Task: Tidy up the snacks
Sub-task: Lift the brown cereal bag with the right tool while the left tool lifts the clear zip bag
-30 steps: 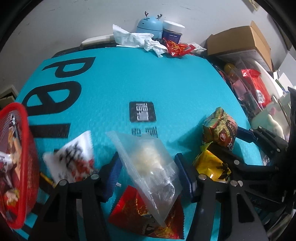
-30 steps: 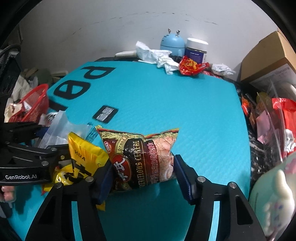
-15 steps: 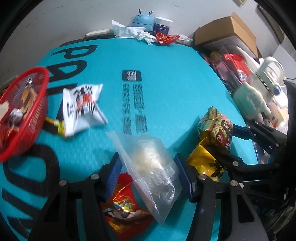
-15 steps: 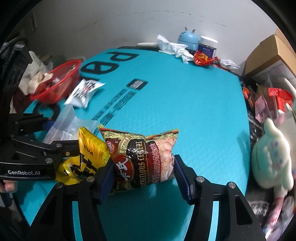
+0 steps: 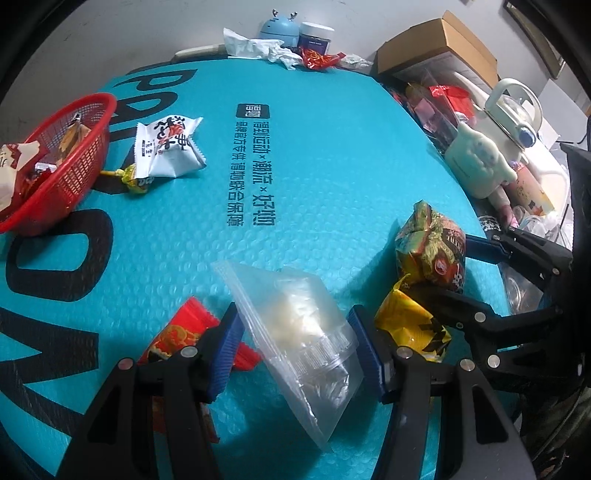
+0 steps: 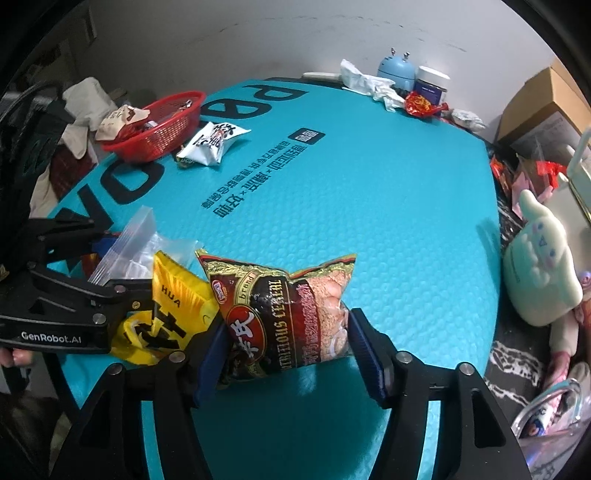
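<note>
Nearest the left wrist camera, the left gripper (image 5: 295, 347) pinches a clear plastic bag (image 5: 295, 332) of pale snack pieces between its blue pads, the bag tilted and lifted above the teal mat (image 5: 332, 155). A red foil packet (image 5: 177, 336) lies flat on the mat just beneath and beside the left-hand pad. Close on the right of that view, the right gripper (image 6: 284, 350) carries a brown cereal packet (image 6: 288, 310) between its pads, which are spreading apart at this moment; the packet sits against the left-hand pad, while a narrow gap shows at the right-hand one. A yellow packet (image 6: 166, 317) hangs beside the cereal packet, wedged between the two grippers; whether either one grips it cannot be told. A fingertip of the person shows at the left edge of the right wrist view, under the left gripper's body.

Farther across the mat, a white snack packet (image 5: 168, 149) rests with a small yellow wrapped sweet (image 5: 135, 179) touching its near corner. Just beside them stands a red mesh basket (image 5: 74, 177), already holding several packets. At the mat's far edge sit crumpled white paper (image 5: 255, 46), a red wrapper (image 5: 317, 59), a small blue gadget (image 5: 279, 29) and a dark jar (image 5: 316, 35) with a white lid. Off the mat to the right lie a pale plush toy (image 6: 539, 269) and a cardboard box (image 5: 436, 48)
</note>
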`<state>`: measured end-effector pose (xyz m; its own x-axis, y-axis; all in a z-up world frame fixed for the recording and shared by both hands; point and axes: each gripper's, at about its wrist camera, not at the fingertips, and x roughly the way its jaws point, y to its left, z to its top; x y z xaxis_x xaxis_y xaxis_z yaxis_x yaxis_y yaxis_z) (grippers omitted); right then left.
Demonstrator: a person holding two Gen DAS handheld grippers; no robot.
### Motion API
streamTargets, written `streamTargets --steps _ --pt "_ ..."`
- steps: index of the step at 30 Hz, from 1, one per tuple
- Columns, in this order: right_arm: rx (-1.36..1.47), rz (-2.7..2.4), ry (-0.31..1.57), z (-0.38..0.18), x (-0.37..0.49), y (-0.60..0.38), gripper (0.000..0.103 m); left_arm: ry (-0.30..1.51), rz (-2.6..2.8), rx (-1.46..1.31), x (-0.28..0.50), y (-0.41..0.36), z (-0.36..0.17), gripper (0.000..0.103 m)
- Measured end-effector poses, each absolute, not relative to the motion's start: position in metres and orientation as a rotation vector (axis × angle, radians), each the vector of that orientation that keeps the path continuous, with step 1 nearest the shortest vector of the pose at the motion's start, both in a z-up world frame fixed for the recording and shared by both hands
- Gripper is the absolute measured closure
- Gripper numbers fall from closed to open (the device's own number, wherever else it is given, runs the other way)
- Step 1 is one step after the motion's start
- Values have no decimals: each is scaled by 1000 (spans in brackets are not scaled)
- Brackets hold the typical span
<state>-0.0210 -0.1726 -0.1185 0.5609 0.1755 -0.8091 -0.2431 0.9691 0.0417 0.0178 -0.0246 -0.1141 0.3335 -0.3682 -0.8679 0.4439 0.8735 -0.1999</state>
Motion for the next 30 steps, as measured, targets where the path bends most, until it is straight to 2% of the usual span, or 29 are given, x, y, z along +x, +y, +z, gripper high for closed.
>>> streamTargets --steps 8,14,17,23,25,27,30 --pt "-5 227 940 -128 -12 -184 17 1093 -502 60 19 -25 -117 43" --pt "33 228 940 -131 -8 -191 13 1084 -486 54 21 -26 -117 40" --pt "-9 202 929 -131 -5 -189 3 1083 -488 61 23 -26 -117 38" --pt "-2 213 918 -134 -3 -193 3 1076 -462 59 21 -26 -117 34" --pt "-13 200 911 -134 -3 -193 8 1076 -456 55 21 -25 -117 34" --pt "-35 173 909 -135 -4 -194 21 1068 -448 49 20 -25 -117 34" --pt "-64 153 903 -135 -6 -193 28 1043 -442 46 16 -24 -117 35"
